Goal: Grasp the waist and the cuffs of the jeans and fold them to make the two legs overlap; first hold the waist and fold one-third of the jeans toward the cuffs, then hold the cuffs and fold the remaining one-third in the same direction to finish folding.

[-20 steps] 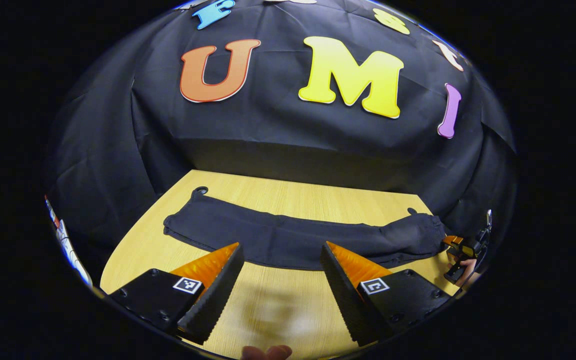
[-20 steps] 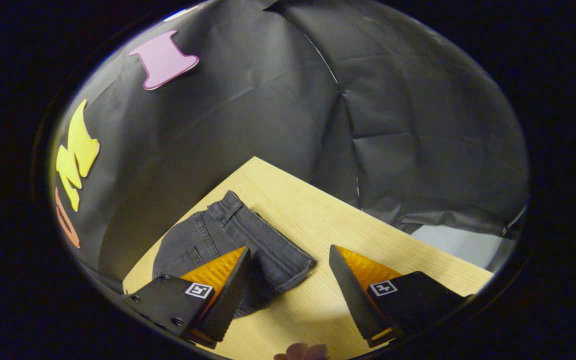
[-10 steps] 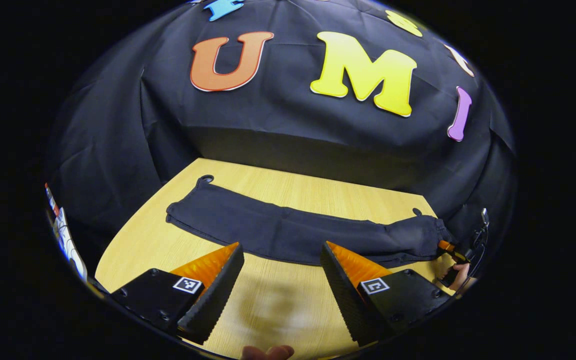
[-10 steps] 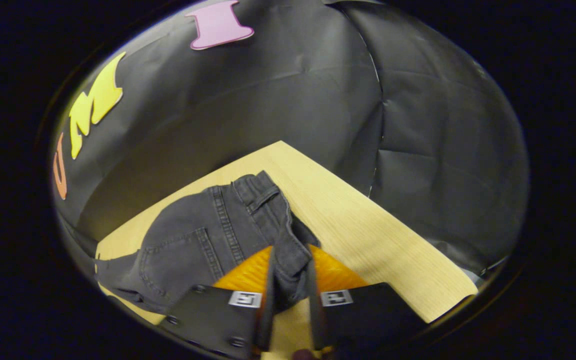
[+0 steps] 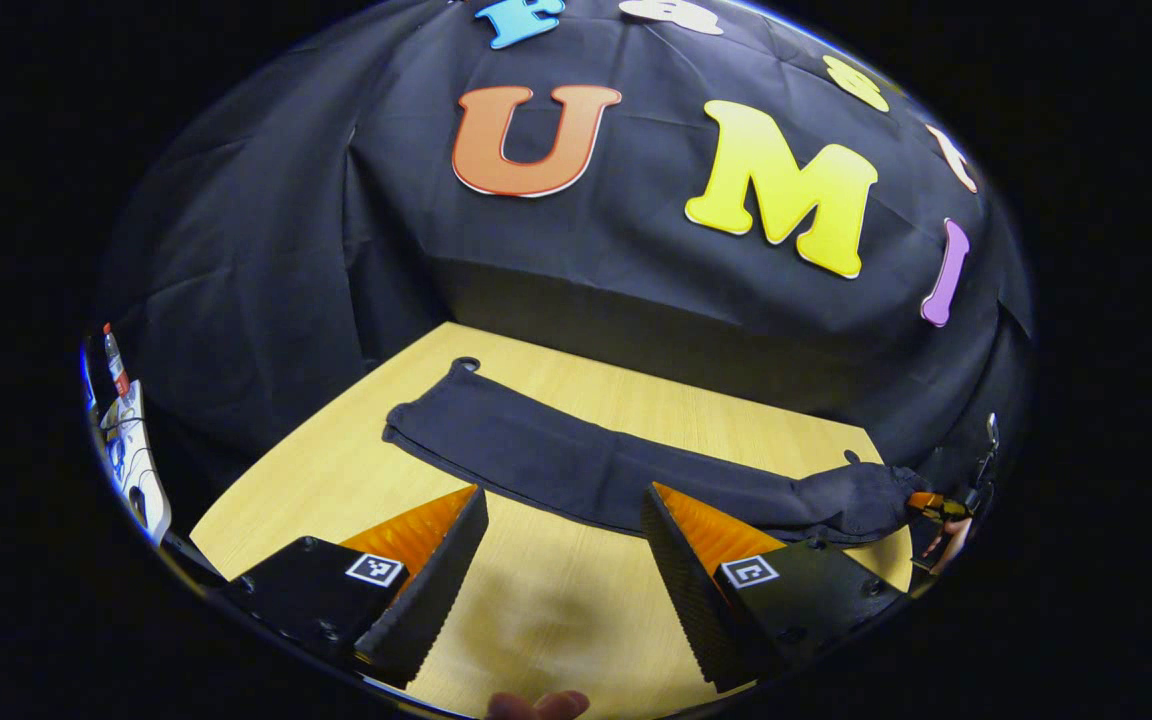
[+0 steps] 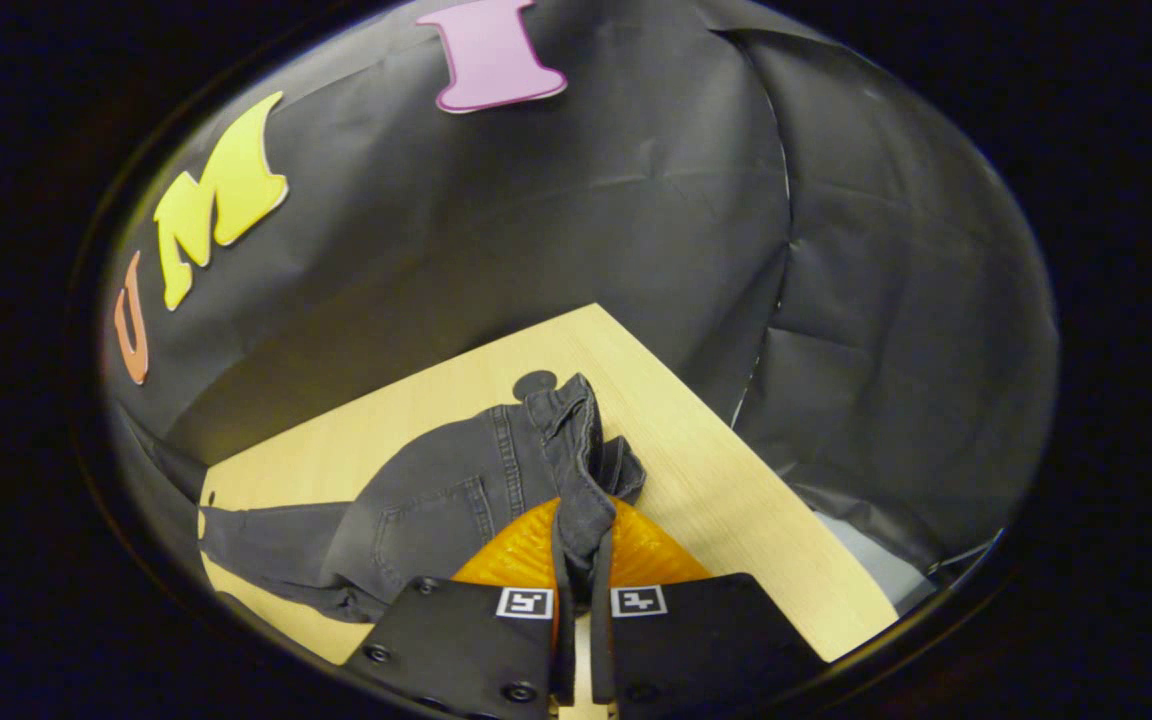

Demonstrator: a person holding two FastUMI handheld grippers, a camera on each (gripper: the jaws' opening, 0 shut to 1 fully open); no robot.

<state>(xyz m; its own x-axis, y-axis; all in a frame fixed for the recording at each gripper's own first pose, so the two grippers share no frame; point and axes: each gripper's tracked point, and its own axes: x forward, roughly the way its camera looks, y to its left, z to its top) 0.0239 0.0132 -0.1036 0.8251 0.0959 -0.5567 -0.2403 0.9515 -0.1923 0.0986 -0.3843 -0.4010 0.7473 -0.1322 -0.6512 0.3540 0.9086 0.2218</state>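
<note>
Right gripper view: waist grasp.
Right gripper (image 6: 581, 585) clenched on jeans (image 6: 436, 500) waist; left gripper (image 5: 561, 545) released above table (image 5: 546, 610).

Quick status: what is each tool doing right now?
Left tool: open, holding nothing, above the table.
Right tool: shut on the jeans at the waist.

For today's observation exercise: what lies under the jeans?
The wooden table lies under the jeans; its surface beneath them is covered. The right gripper pinches the waist.
</note>
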